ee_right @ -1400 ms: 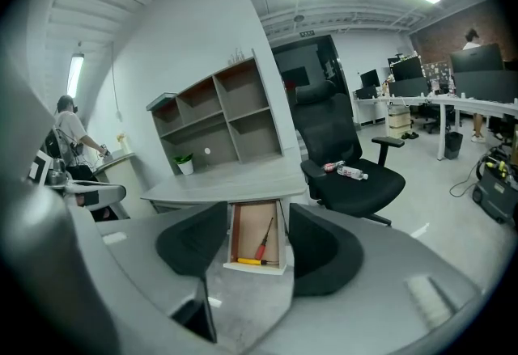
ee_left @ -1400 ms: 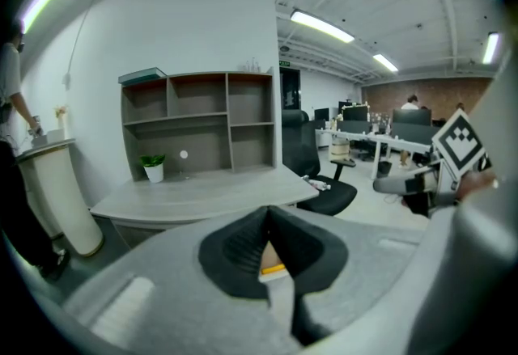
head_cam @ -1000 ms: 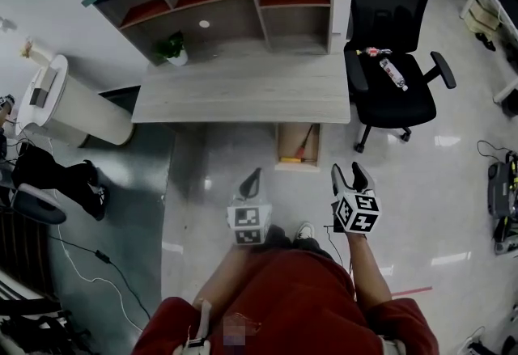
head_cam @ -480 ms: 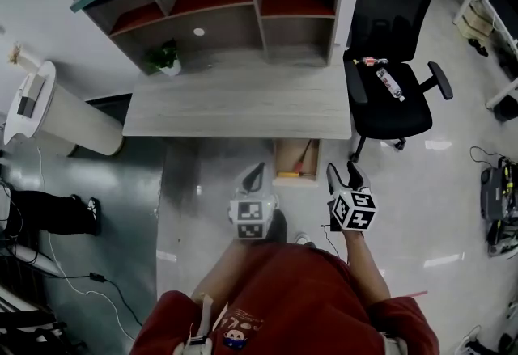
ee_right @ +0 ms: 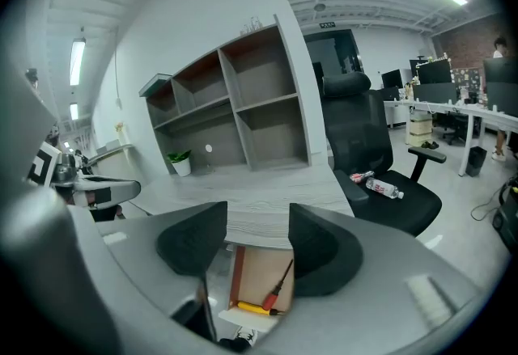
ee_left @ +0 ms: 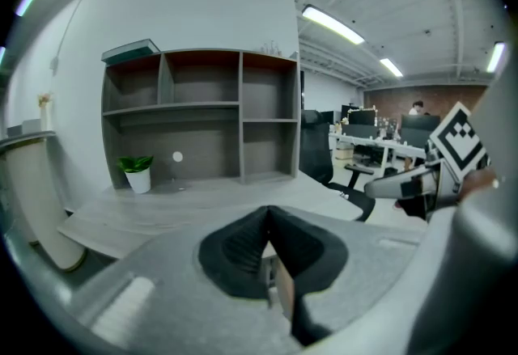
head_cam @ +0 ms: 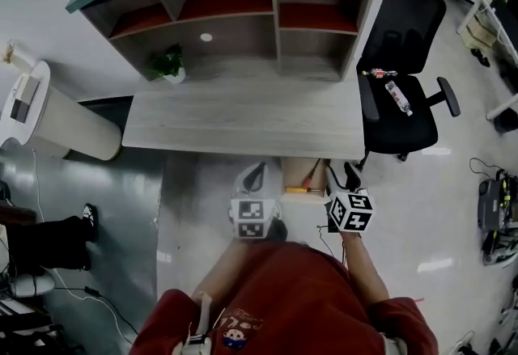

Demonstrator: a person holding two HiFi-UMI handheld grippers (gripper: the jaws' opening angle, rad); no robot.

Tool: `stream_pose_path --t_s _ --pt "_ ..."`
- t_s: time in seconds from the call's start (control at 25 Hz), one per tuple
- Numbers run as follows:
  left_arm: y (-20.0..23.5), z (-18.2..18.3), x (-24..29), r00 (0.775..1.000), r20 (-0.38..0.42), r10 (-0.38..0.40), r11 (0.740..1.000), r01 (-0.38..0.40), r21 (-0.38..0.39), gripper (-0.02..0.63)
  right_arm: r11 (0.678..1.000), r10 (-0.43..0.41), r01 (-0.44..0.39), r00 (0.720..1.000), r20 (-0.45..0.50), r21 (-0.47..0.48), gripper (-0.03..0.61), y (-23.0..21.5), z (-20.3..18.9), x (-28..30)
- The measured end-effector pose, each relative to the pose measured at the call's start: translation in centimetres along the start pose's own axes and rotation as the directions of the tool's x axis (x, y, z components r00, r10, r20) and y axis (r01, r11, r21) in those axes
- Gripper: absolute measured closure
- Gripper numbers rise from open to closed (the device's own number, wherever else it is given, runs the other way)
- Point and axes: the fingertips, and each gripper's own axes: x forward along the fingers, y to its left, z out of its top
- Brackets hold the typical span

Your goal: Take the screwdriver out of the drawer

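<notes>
The red-handled screwdriver (ee_right: pixel 278 285) lies in the open drawer (ee_right: pixel 257 273), at lower centre of the right gripper view. It is framed between the right gripper's (ee_right: pixel 255 238) wide-parted jaws, its shaft slanting up-right. The left gripper (ee_left: pixel 268 244), jaws pinched together, sits farther left.

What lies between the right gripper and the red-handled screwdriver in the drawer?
Nothing: in the right gripper view, the right gripper, jaws apart, sees the red-handled screwdriver unblocked; a yellow-handled tool lies beside it.

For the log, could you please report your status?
Left gripper shut, empty. Right gripper open, near open drawer. Red-handled screwdriver inside, untouched. Yellow tool beside its handle.
</notes>
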Motion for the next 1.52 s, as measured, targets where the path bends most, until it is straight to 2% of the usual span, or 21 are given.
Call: stream_pose_path --t_s 0.24,0.6,0.96,1.24,1.52 --pt "2.5 -0.1 2.7 1.000 -0.014 -0.023 1.000 0.022 -0.009 0.615 1.000 -0.014 0.014 1.000 -0.023 -0.011 0.356 0.9 0.4 3.2" --pt "2.8 -1.4 6.1 0.995 -0.056 -0.085 0.996 0.084 -0.013 0.615 0.999 -0.041 0.041 0.996 -0.083 0.000 0.356 0.2 -1.1 6.5" --pt "2.5 -5.2 8.0 0.981 -0.141 -0.129 0.991 0.131 0.002 0.615 0.999 -0.035 0.042 0.981 -0.190 0.032 0.356 0.3 -6.2 8.9" --pt "2.1 -9.7 9.8 0.964 -0.211 -0.162 0.985 0.169 0.015 0.615 0.998 -0.030 0.043 0.964 -0.264 0.043 0.356 0.1 -10.6 11.0" --pt "2.7 -13.0 11.6 0.954 -0.255 -0.158 0.987 0.161 -0.009 0.615 0.996 -0.032 0.057 0.943 -0.333 0.065 0.356 -1.1 -14.8 13.0"
